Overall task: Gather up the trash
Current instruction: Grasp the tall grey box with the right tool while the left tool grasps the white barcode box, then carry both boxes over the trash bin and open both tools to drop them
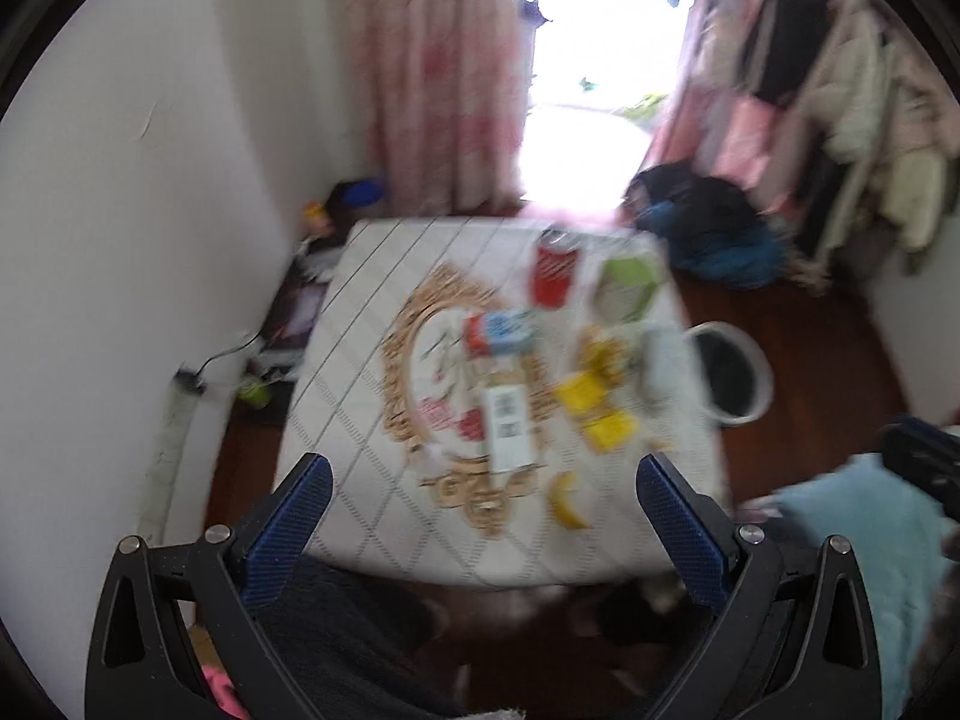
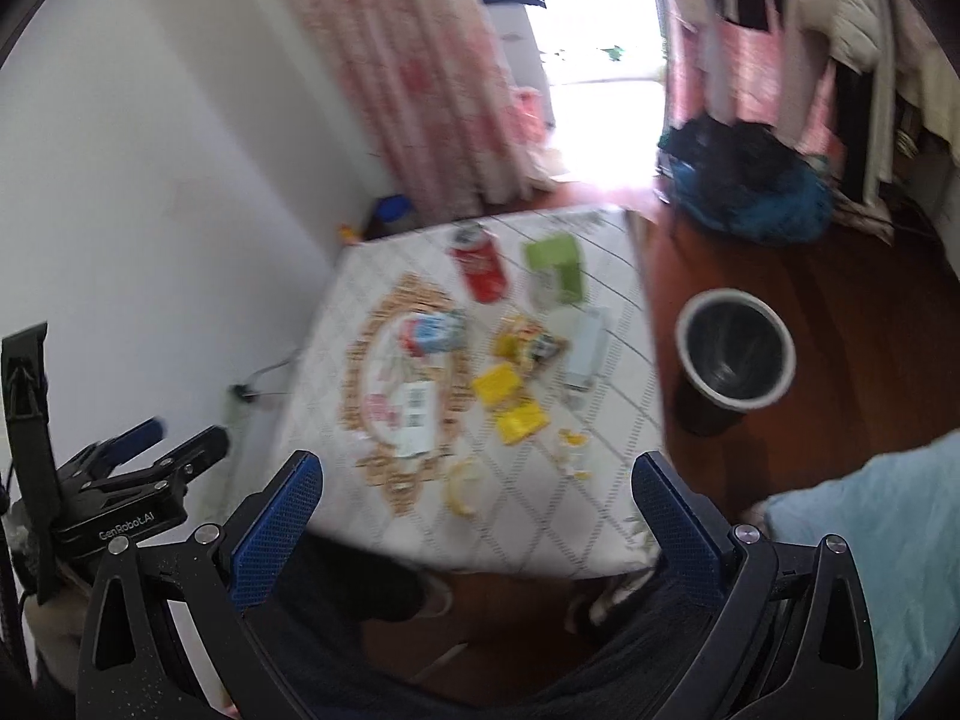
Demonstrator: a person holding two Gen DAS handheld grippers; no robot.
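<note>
Both tongs, left gripper (image 1: 483,486) and right gripper (image 2: 477,483), gape empty; only the right view shows the bin (image 2: 735,348) whole (table (image 2: 600,516) beside).

Trash (image 2: 503,383) on table (image 2: 606,516); bin (image 2: 735,351) right.

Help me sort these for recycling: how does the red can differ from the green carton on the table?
The red can is round and red with a silver top; the green carton is boxy, green and white. The red can sits left of the green carton, nearer the gold medallion print. Both lie at the table's far end, untouched, with both hand-held grippers open and well short of them. Blur hides any labels.
</note>
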